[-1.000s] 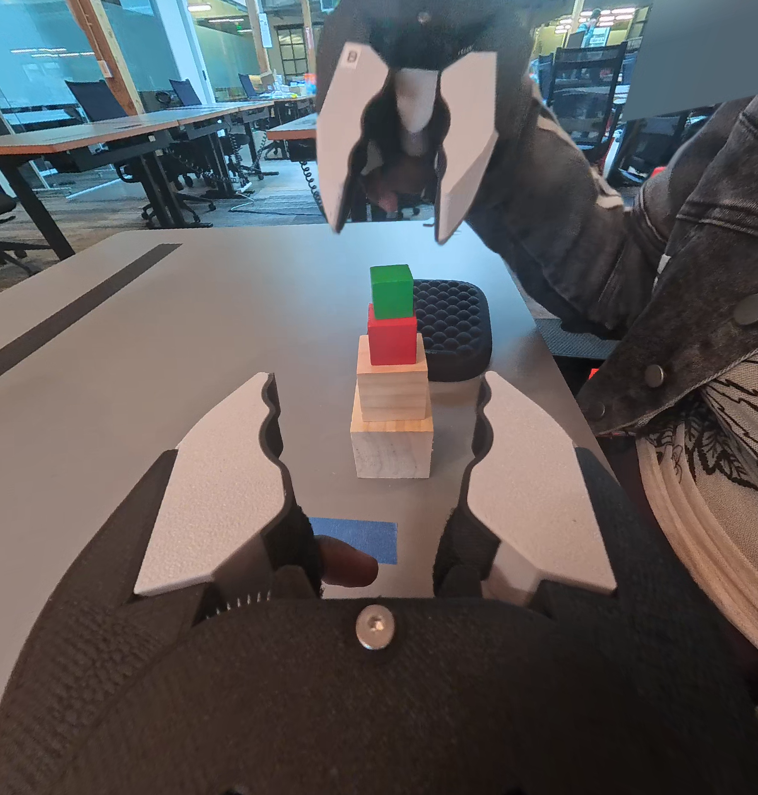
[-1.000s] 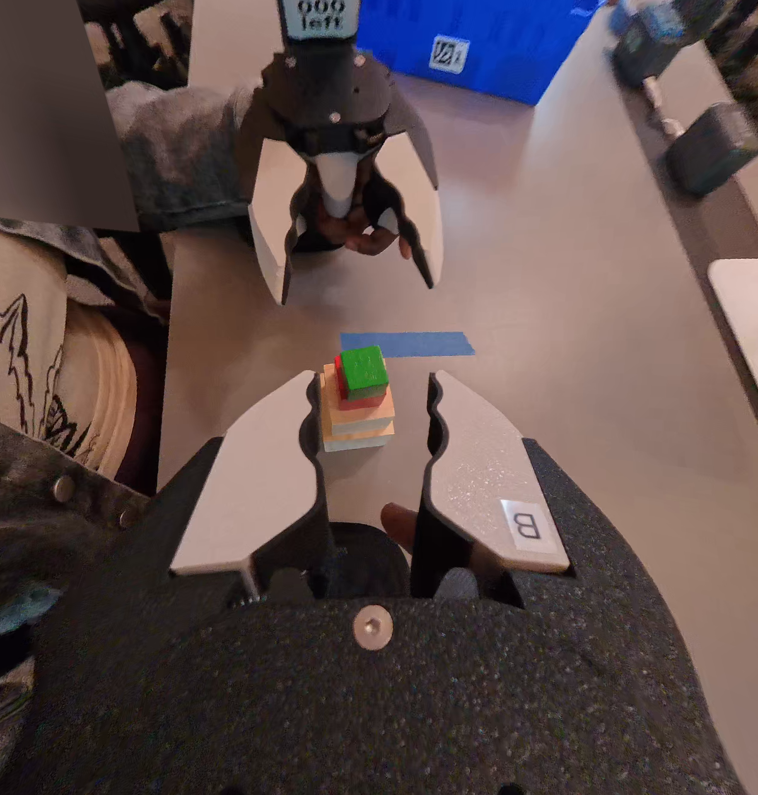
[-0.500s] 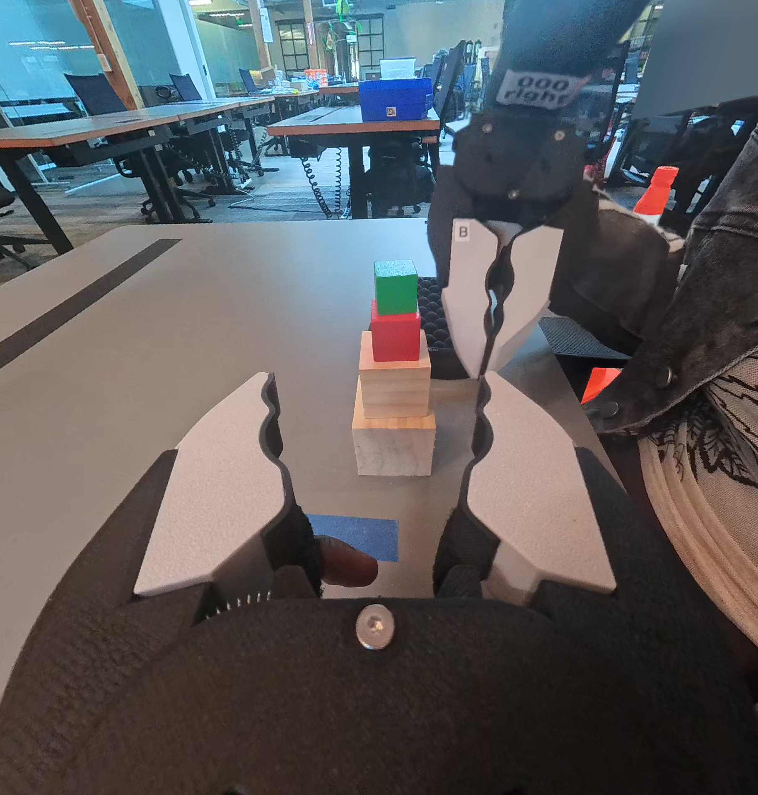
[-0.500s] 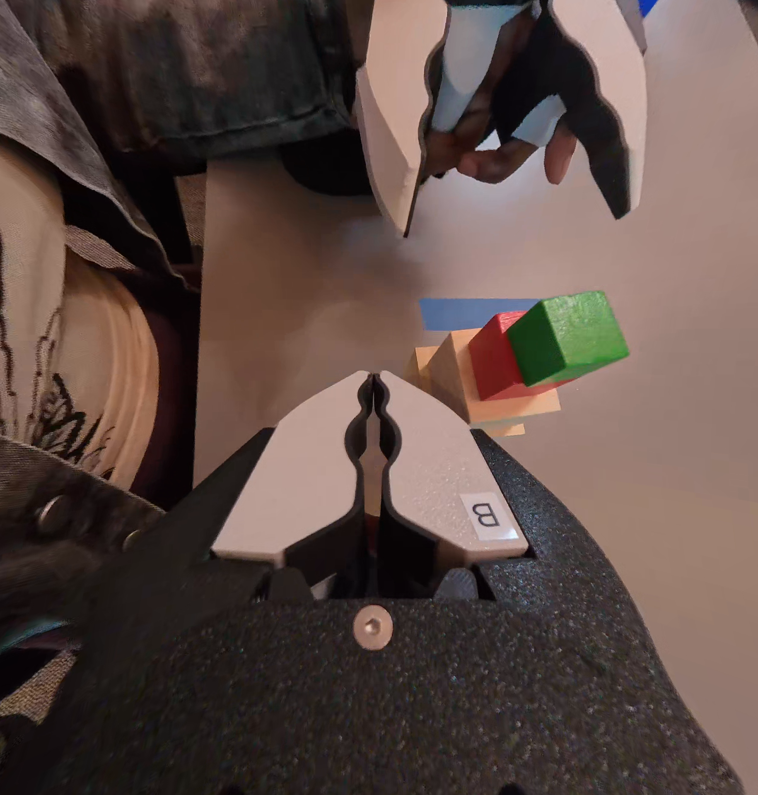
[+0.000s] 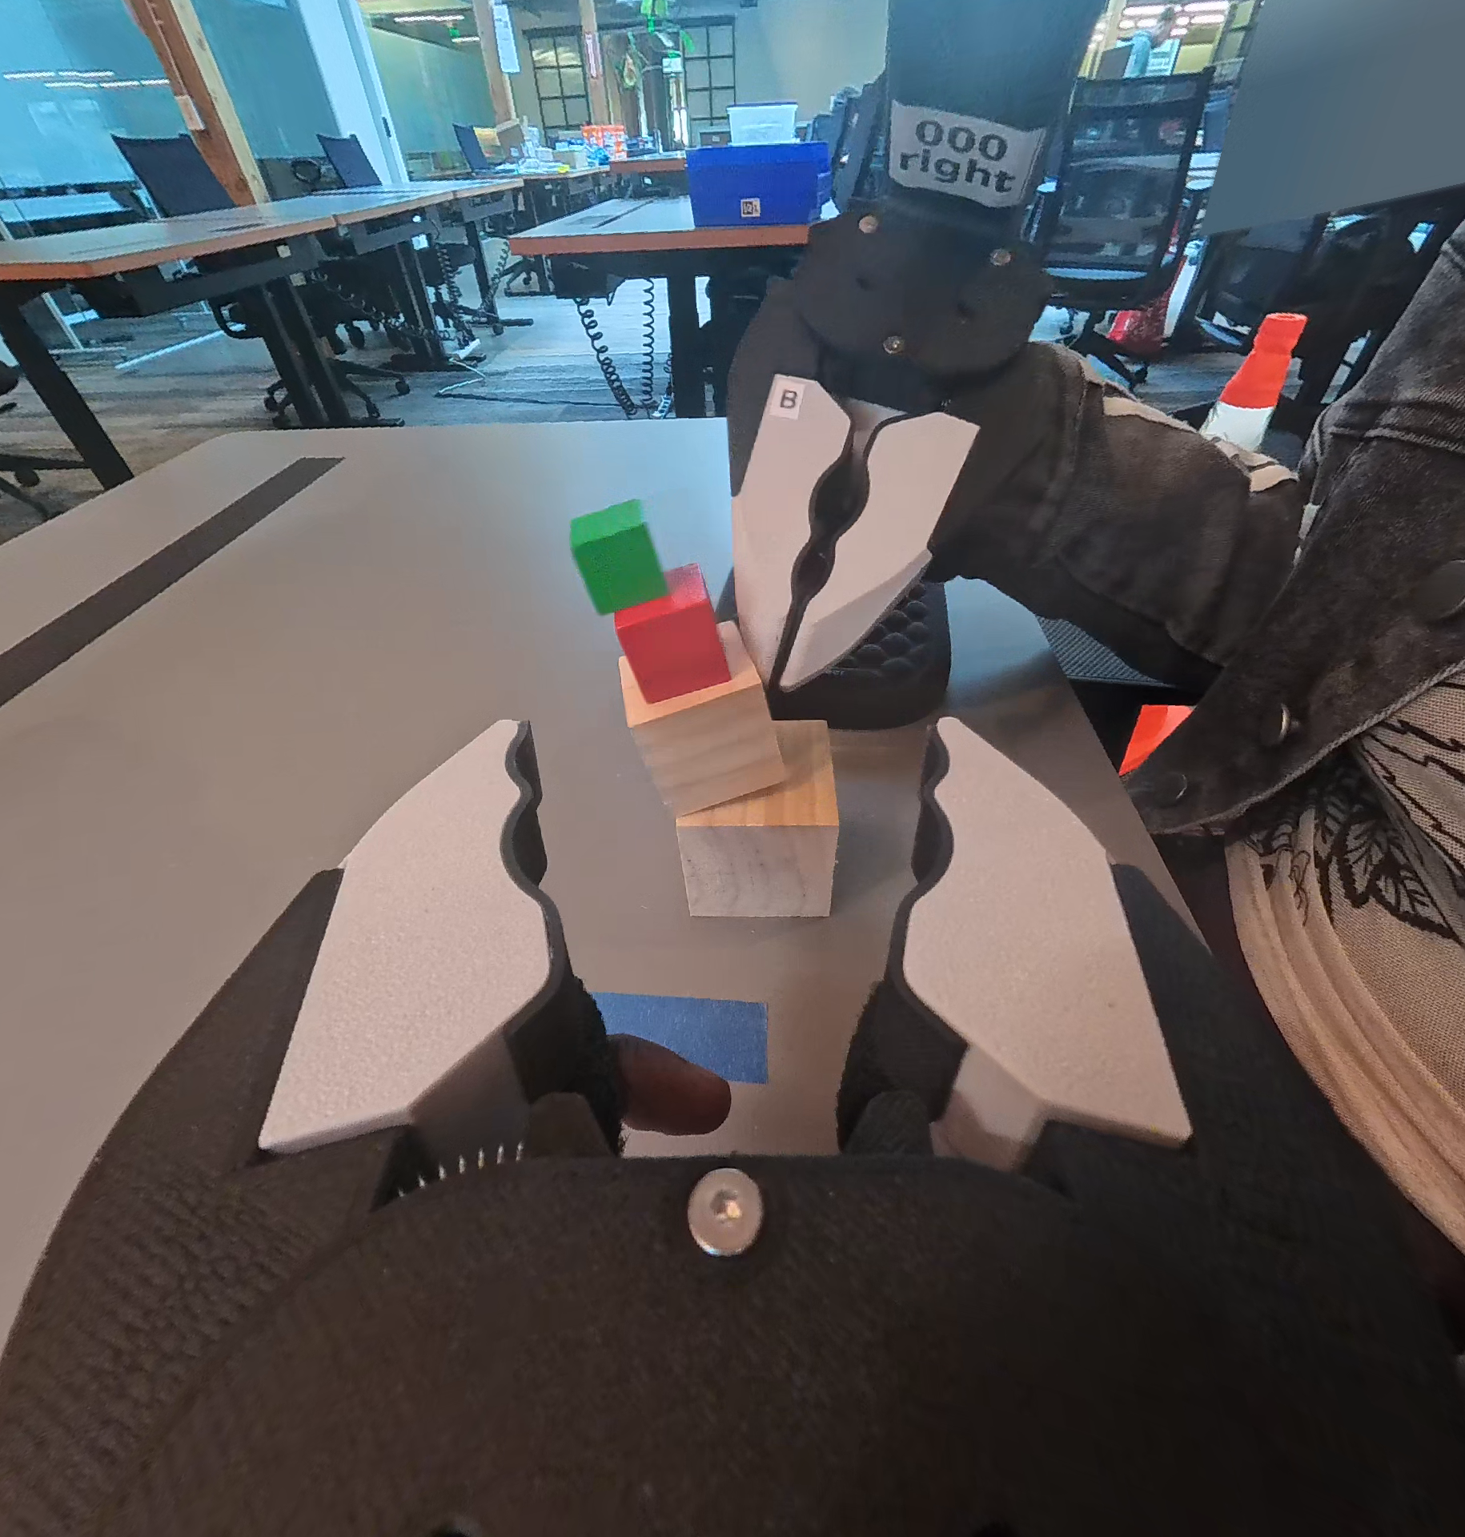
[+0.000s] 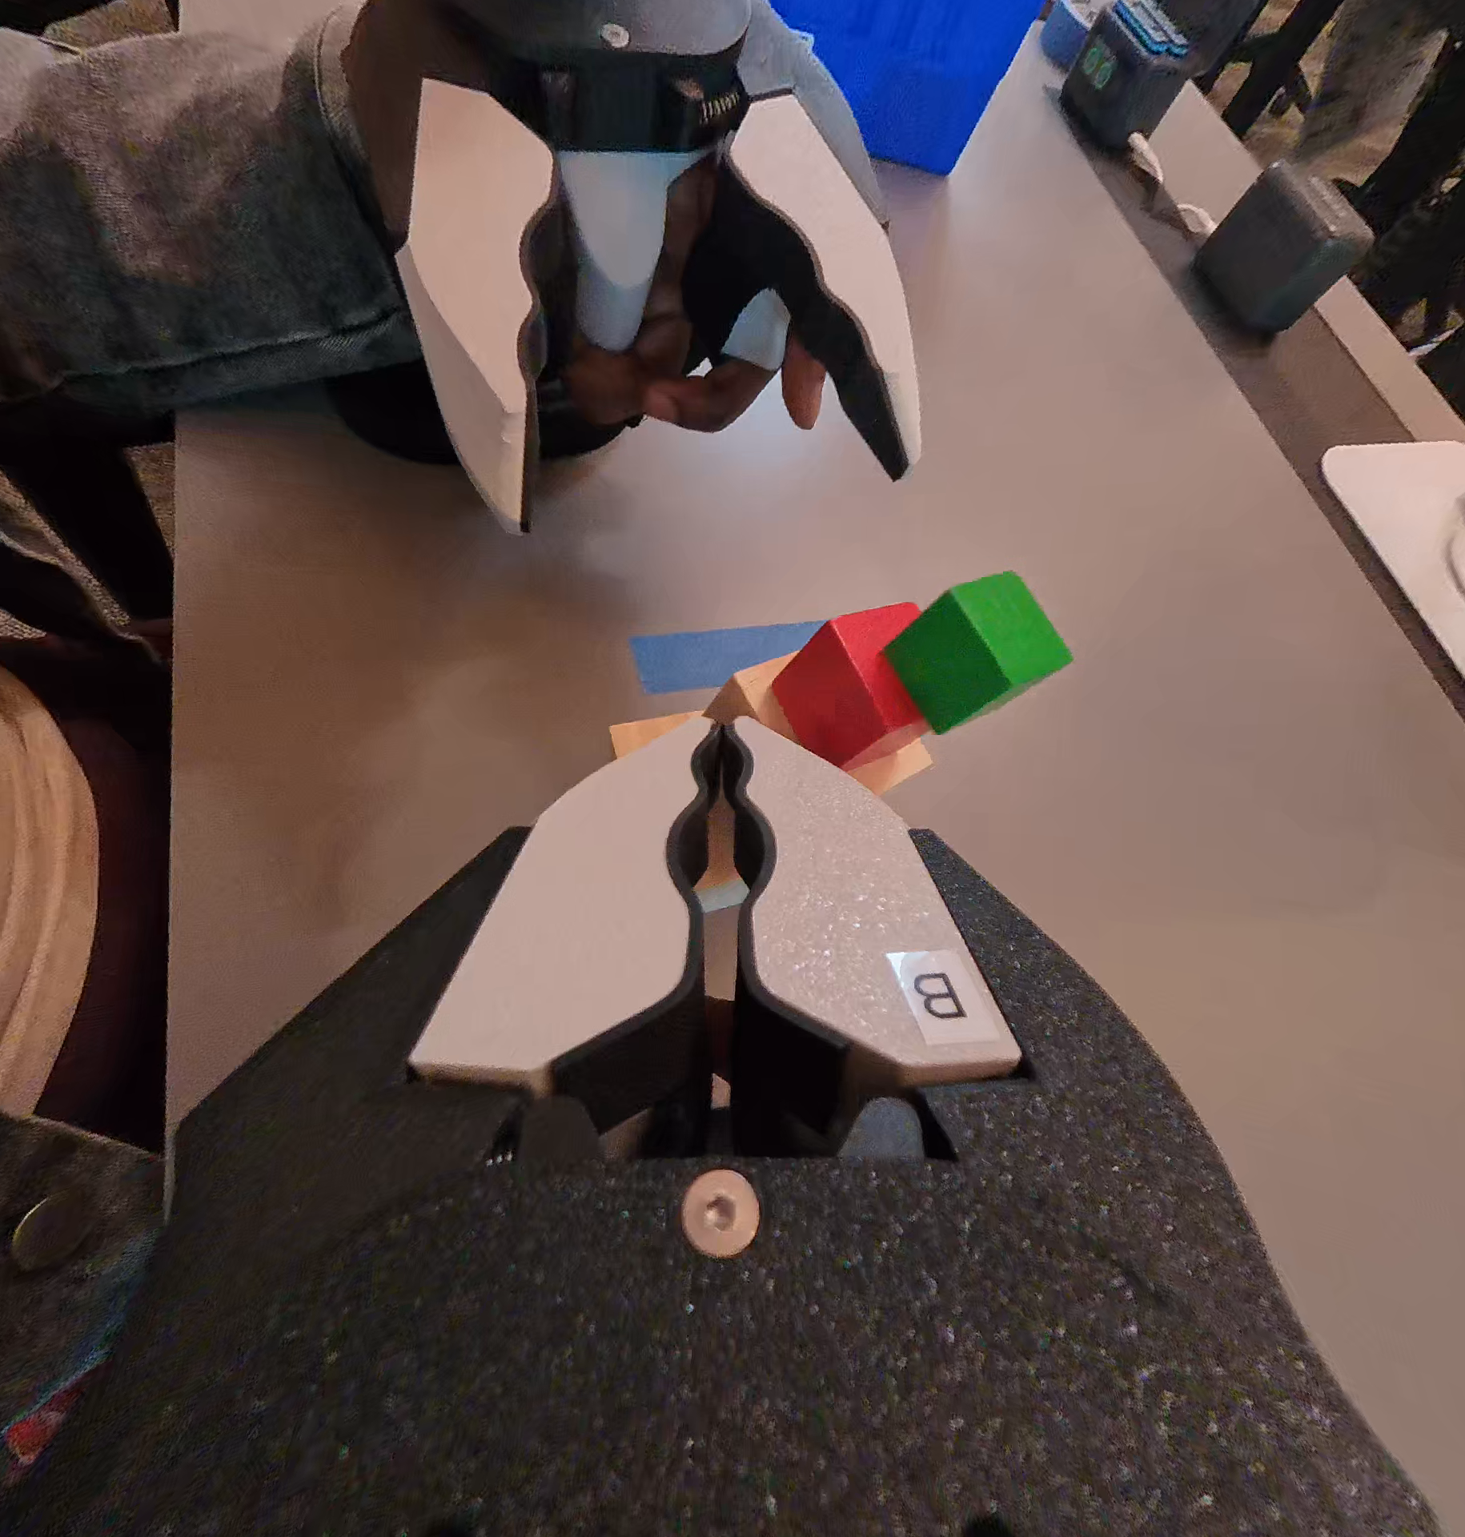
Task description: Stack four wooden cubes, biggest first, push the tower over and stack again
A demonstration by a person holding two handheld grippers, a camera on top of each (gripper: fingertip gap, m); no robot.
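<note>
While the right hand-held gripper (image 5: 775, 678), fully closed, touches the second natural wooden cube (image 5: 704, 740), the tower leans. Red cube (image 5: 673, 636) and green cube (image 5: 617, 555) tip away; the left hand-held gripper (image 5: 725, 732) stays wide open.

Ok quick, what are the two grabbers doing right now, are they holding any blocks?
Left gripper: jaws wide open, holding nothing.
Right gripper: jaws closed, holding nothing; its tip is against the tilting second wooden cube.

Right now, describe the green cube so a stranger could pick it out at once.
On the grey table, between the two grippers, a four-cube tower is toppling. The green cube is its top piece, tilted above the red cube. It is the smallest cube and the only green one.
</note>
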